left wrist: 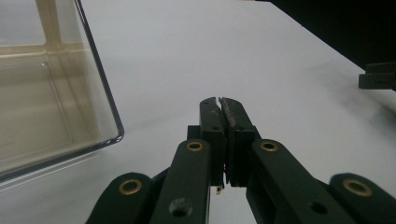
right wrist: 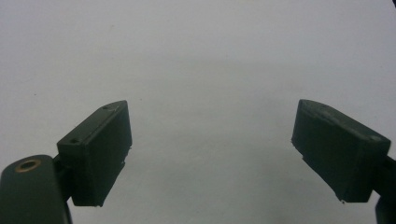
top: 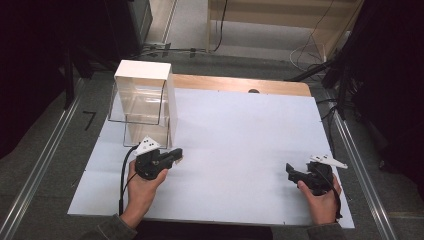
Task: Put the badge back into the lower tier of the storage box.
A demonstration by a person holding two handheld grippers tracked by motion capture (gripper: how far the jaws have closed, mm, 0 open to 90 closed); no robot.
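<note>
- From above, we see the left gripper (top: 176, 154) just beside the clear box (top: 142, 102) on the table (top: 240, 145); the right gripper (top: 291, 171) rests well apart.
- Left gripper view: our jaws are clenched together, empty, with the box at left.
- Right gripper view: our jaws stand released over bare table.

Dim, soft overhead light — the white table (top: 240, 150) glows against dark surroundings, with slight blur throughout.
</note>
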